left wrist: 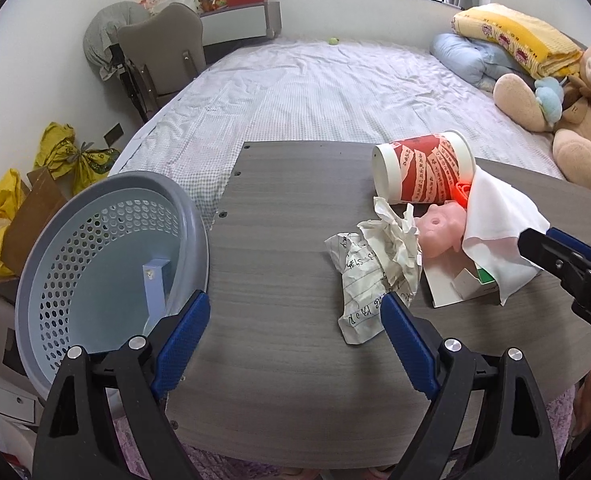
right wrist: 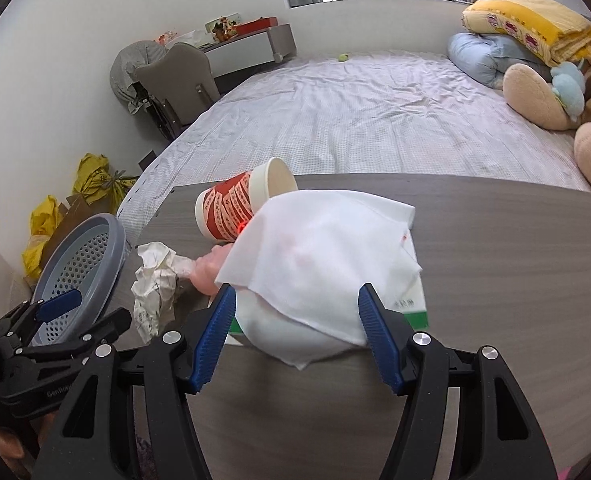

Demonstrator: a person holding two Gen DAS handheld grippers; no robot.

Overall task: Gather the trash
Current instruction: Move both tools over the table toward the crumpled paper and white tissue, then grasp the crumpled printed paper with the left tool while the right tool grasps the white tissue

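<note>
On the grey table (left wrist: 279,240) lie a crumpled lined paper (left wrist: 375,272), a tipped red-and-white paper cup (left wrist: 423,168), a pink plastic piece (left wrist: 441,226) and a white tissue (left wrist: 495,232) draped over a green-and-white box (left wrist: 467,284). My left gripper (left wrist: 295,298) is open over bare table, its right fingertip beside the paper. A blue perforated basket (left wrist: 55,240) at the table's left holds a small blue box (left wrist: 155,284). My right gripper (right wrist: 297,292) is open, its fingers on either side of the tissue's (right wrist: 315,256) near part without pressing it.
Behind the table is a bed (left wrist: 315,92) with a teddy bear (left wrist: 575,120) and folded blankets (left wrist: 511,36). Yellow bags (left wrist: 67,152) and cardboard sit on the floor at the left. A chair (left wrist: 163,56) stands by the far wall.
</note>
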